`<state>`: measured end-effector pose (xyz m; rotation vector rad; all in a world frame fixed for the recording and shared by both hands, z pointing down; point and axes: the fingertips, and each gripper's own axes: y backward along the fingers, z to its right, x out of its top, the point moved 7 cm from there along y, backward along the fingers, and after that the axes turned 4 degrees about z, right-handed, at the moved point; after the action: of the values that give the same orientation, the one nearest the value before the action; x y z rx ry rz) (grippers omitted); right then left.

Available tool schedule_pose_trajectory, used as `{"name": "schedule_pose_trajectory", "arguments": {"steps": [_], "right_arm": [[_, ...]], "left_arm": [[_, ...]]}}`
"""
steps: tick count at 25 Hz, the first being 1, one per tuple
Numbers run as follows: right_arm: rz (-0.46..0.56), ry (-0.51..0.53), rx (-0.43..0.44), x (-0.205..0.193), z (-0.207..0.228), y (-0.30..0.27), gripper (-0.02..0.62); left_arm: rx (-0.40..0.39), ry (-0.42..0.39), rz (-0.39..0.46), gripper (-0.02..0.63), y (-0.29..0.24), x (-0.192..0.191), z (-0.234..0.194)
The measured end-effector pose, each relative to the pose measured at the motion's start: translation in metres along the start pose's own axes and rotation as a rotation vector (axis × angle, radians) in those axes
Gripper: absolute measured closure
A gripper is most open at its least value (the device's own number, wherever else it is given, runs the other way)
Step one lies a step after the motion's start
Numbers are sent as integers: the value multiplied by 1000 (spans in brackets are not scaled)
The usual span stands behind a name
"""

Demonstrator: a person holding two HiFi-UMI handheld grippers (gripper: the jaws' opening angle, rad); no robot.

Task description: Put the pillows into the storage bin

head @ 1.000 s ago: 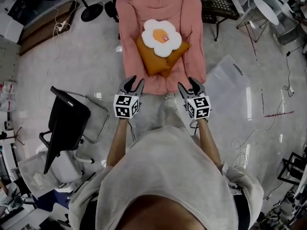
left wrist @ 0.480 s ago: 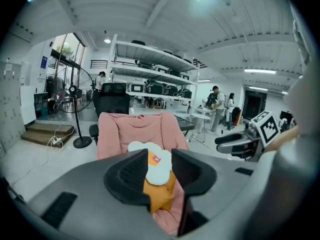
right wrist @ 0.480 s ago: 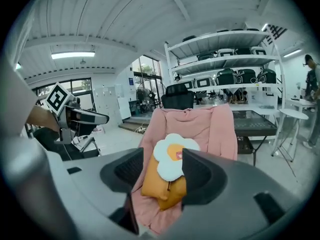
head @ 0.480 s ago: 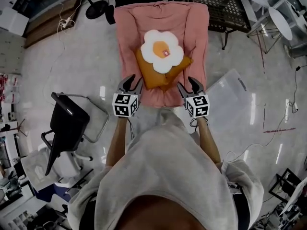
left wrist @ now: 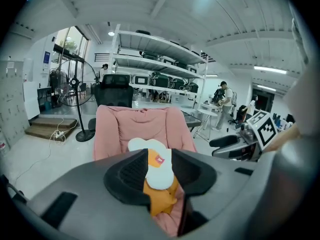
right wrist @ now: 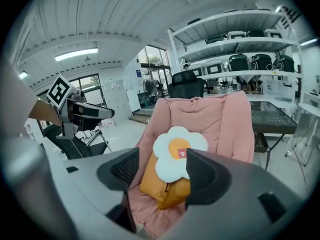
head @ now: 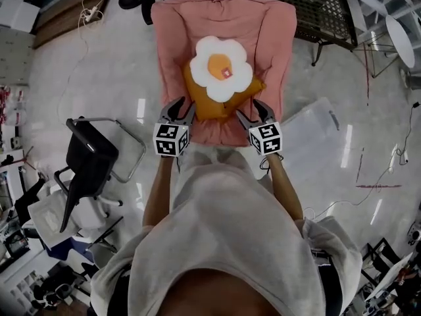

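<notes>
Flower pillow (head: 220, 68) on orange pillow (head: 199, 101), pink chair (head: 266, 38).
Left gripper (head: 182, 108) jaws spread, empty; right gripper (head: 251, 111) jaws just opening, empty.

I see a loose, light grey-beige top (head: 230, 242) with short sleeves (head: 334, 243) on the person carrying my rig. The left gripper (head: 180, 105) and right gripper (head: 255, 110) are both dark grey. Each has two tapered jaws, with a cube (head: 171, 139) of black-and-white square markers mounted behind them. Up close, the inner faces of the jaws carry black ribbed pads (left wrist: 131, 170) set in smooth grey housings. The right gripper's jaws have just been opening, with nothing gripped between them
</notes>
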<state>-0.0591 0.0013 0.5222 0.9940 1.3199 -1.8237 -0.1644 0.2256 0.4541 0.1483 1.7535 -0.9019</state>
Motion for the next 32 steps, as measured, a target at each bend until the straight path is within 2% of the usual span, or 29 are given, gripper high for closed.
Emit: {"name": "schedule_pose_trajectory", "arguments": {"steps": [7,14,22,32], "right_arm": [[-78,3,52,-19,-2,-44,293],[-173,116,93,-36,-19,-103,267],[-271,157,95,-65,-25,-160,250],[-408,393,129,-105,-13,-226,225]], "left_arm": [[-7,22,-40,462,-18,-11,-16],[-30,50,-64,463,-29,-26,-45],[-73,91,-73,463,-51,-54,-75],[-75,134,-75,465,-70,-89,-89]]}}
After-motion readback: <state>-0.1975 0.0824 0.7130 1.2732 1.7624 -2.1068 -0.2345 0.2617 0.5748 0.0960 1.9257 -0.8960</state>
